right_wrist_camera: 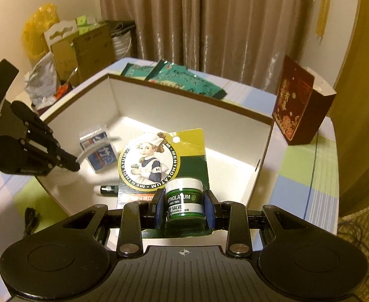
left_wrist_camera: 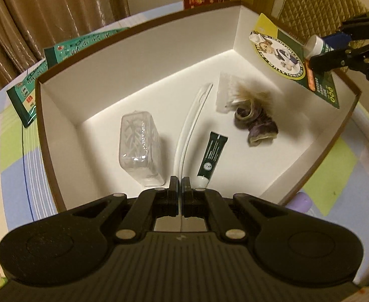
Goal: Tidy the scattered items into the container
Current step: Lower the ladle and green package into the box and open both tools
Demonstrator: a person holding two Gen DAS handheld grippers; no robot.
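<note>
Inside, the box (left_wrist_camera: 58,136) holds a clear case (left_wrist_camera: 140,148), tube (left_wrist_camera: 212,154), and shoehorn (left_wrist_camera: 192,125).

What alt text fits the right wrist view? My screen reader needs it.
The right gripper clamps a green lip salve jar on its card above the rim of a white-lined box. At left, the left gripper holds a white curved piece inside.

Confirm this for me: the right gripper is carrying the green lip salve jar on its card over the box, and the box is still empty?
Not empty. The left wrist view shows the box already holds a clear plastic case, a white shoehorn and a small tube. The right gripper does grip the jar.
</note>
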